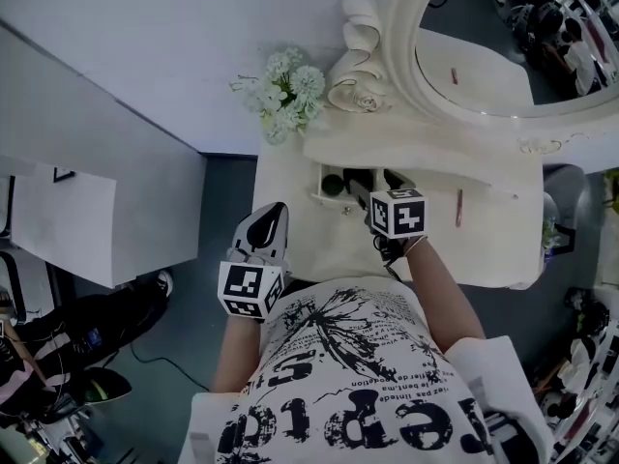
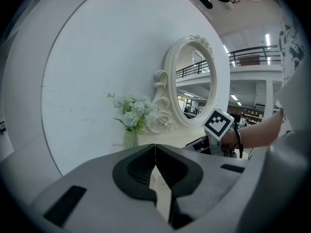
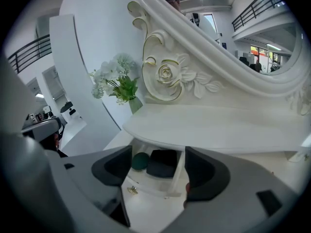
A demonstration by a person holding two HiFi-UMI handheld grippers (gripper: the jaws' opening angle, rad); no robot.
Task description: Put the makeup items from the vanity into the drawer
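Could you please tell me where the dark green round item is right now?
In the right gripper view, the dark green round item sits inside the open drawer, at its left, beside the black item.

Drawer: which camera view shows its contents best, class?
The right gripper view: the drawer sits open between the open jaws, with a round green item and a black item inside. The head view sees it from above, partly behind the right gripper. The left gripper view misses it.
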